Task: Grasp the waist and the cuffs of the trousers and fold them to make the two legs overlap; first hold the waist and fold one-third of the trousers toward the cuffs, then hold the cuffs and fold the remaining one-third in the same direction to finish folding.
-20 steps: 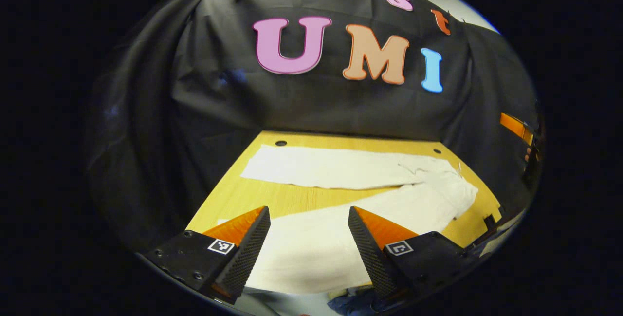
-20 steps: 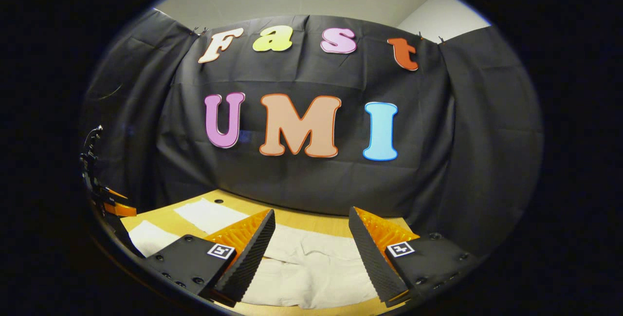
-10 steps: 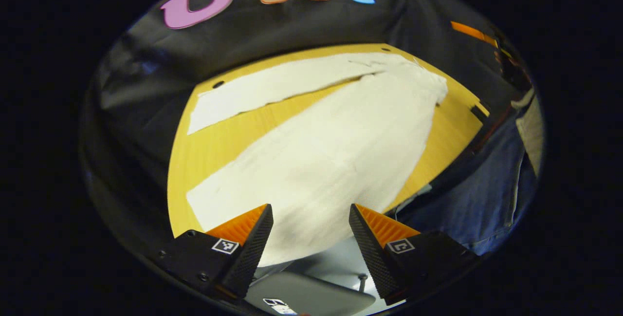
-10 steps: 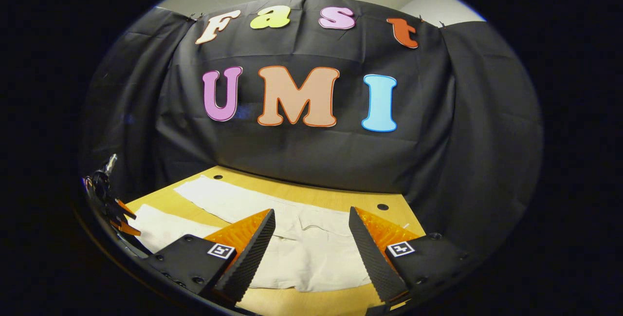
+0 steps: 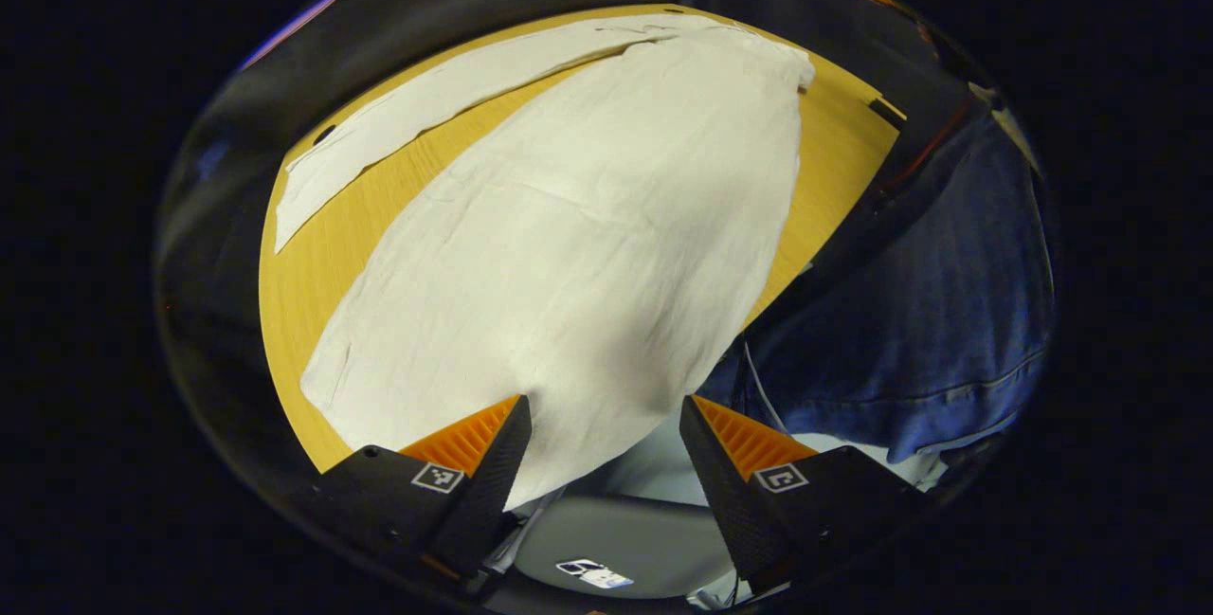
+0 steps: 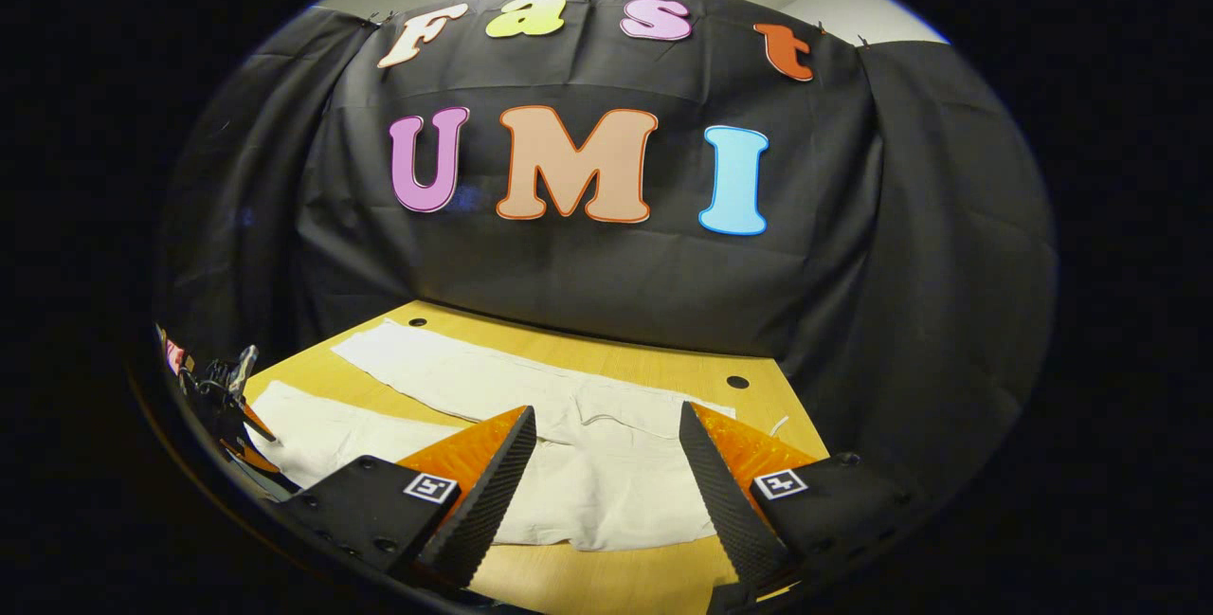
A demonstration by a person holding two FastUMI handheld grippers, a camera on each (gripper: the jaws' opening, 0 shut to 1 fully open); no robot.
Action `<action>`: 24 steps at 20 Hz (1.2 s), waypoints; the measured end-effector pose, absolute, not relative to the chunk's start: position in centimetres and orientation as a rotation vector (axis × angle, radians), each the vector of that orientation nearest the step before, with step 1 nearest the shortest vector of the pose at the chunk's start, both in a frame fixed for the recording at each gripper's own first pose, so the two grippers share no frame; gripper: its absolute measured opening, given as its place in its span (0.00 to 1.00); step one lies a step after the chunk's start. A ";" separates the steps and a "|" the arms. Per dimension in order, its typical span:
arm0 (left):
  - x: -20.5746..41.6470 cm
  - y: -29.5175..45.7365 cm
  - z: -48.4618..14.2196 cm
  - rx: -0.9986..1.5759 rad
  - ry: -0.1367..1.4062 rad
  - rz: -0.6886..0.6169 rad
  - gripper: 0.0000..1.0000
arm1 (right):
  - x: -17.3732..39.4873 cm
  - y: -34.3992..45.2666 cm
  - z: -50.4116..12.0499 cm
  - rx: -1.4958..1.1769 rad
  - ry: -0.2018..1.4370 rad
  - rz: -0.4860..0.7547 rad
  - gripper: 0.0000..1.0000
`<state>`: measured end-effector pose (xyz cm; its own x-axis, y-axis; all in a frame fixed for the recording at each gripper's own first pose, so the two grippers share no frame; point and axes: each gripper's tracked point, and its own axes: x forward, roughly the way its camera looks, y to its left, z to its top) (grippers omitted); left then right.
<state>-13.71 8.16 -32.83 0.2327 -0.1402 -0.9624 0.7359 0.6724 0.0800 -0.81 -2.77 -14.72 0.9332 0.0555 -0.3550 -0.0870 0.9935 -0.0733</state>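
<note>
On wooden table (image 5: 313,245), creased white trousers (image 5: 588,245).

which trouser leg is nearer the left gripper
The near leg, the broad one running down between the left gripper fingers at the table's front edge. The far leg lies along the back by the black cloth, split from it by bare table.

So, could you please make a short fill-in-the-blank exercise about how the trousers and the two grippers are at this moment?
1. The white trousers lie on a wooden ____.
2. The two legs are spread apart, so they do not yet ____.
3. The jaws of the left gripper and the right gripper both stand ____.
4. In the right gripper view, the right gripper hovers near the trousers' ____ end.

Missing words: table; overlap; open; waist
</note>
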 end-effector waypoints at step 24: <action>-13.6 10.3 -34.0 0.904 1.275 -0.744 0.56 | -0.5 -4.6 -15.8 -0.070 0.373 0.011 0.98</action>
<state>-13.64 10.26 -34.05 0.1567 0.0219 -0.9874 0.8704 0.4693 0.1485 -0.51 -4.61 -15.75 0.9312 -0.0025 -0.3645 -0.0232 0.9975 -0.0662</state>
